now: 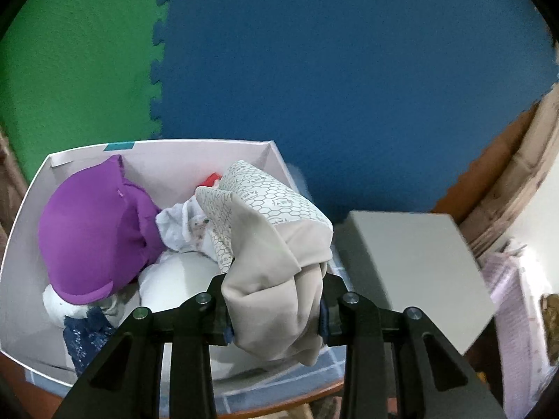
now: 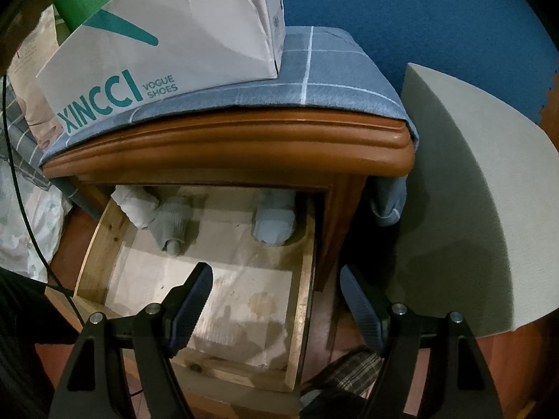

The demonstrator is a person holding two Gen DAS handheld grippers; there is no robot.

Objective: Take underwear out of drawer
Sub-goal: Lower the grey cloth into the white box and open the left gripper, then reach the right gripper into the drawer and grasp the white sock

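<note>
My left gripper (image 1: 276, 317) is shut on a beige piece of underwear (image 1: 276, 279) with a honeycomb-print band, held over the right side of a white shoe box (image 1: 24, 209). Inside the box lie a purple bra (image 1: 91, 234), white garments (image 1: 174, 279) and a dark blue lace piece (image 1: 85, 335). My right gripper (image 2: 276, 296) stands open over the pulled-out wooden drawer (image 2: 304, 279), nothing between its fingers. At the drawer's back lie a white roll (image 2: 138, 206), a grey roll (image 2: 171, 227) and a pale blue roll (image 2: 274, 220).
The shoe box (image 2: 157, 45) sits on a blue checked cloth (image 2: 332, 70) covering the wooden nightstand (image 2: 244, 143). A grey board (image 2: 471, 209) stands to the right of the nightstand. Blue and green foam mats (image 1: 314, 70) line the wall behind. A black cable (image 2: 21, 188) hangs at left.
</note>
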